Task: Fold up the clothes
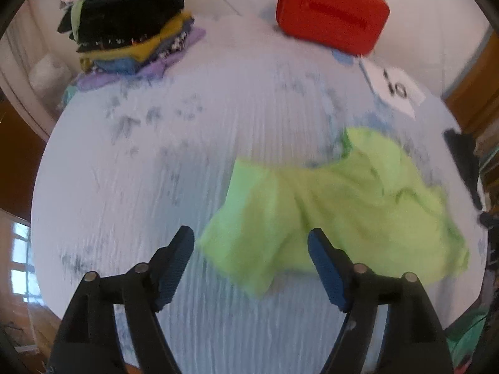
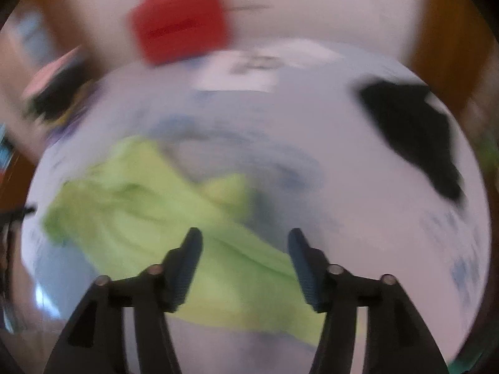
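Note:
A lime-green garment (image 1: 340, 215) lies crumpled on the pale blue patterned table cover (image 1: 149, 168), right of centre in the left wrist view. My left gripper (image 1: 251, 243) hangs above its left edge, jaws apart, nothing between the blue pads. In the blurred right wrist view the same green garment (image 2: 149, 218) spreads from the left to under my right gripper (image 2: 244, 246), which stands open above it, the pads clear of the cloth. A black garment (image 2: 414, 134) lies at the right on the table.
A stack of folded clothes (image 1: 131, 28) sits at the far left of the table. A red case with handles (image 1: 330, 9) stands at the far edge, with a white paper label (image 1: 394, 88) beside it. Wooden furniture edges the right side.

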Available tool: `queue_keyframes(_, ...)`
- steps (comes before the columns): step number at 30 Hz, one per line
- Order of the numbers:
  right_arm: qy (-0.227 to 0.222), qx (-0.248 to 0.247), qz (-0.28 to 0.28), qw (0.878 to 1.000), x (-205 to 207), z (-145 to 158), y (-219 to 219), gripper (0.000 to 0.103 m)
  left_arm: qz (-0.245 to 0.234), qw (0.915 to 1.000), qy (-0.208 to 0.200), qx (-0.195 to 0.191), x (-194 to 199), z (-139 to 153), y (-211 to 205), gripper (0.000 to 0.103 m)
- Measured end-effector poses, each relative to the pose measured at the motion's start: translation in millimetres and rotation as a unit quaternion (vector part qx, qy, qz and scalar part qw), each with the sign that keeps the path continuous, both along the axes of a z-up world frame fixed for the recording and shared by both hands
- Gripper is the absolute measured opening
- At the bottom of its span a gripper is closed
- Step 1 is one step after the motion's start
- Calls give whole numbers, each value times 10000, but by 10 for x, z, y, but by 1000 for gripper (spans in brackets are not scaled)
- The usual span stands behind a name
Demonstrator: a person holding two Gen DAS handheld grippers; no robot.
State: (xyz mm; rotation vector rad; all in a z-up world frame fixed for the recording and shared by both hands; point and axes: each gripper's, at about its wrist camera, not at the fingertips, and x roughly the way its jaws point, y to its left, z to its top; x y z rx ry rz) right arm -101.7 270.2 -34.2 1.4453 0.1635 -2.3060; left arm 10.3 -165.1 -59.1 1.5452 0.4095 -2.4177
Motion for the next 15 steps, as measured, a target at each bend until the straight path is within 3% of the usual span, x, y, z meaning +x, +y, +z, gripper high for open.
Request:
queue_keyframes(2,17,6,587,9983,-44,-124,-449,60,40,10000,63,-10,-68,-9,-24,75)
queue_keyframes(5,30,55,1447,9895,-112,-339,-1105,60,26,9997,-213,-72,-209,-255,-41,75)
queue_keyframes(11,149,661,2151,9743,-261,-816,-1696,64,-29,9981,-605,-80,-348,-752,-17,75)
queue_keyframes(12,205,751,2228,9717,-286,-862,-1736,65,-70,9976,-682,3,-357,-820,-12,71)
queue_keyframes(13,250,832,2273,9700,-324,-889,-1766,65,-115,9970,-761,87,-366,-888,-7,59)
queue_keyframes(14,239,794,2240,9711,-383,-894,-1798,65,-155,9971,-740,81,-375,-868,-3,27)
queue_keyframes(15,229,755,2207,9721,-443,-899,-1830,62,-193,9974,-699,58,-384,-831,2,20)
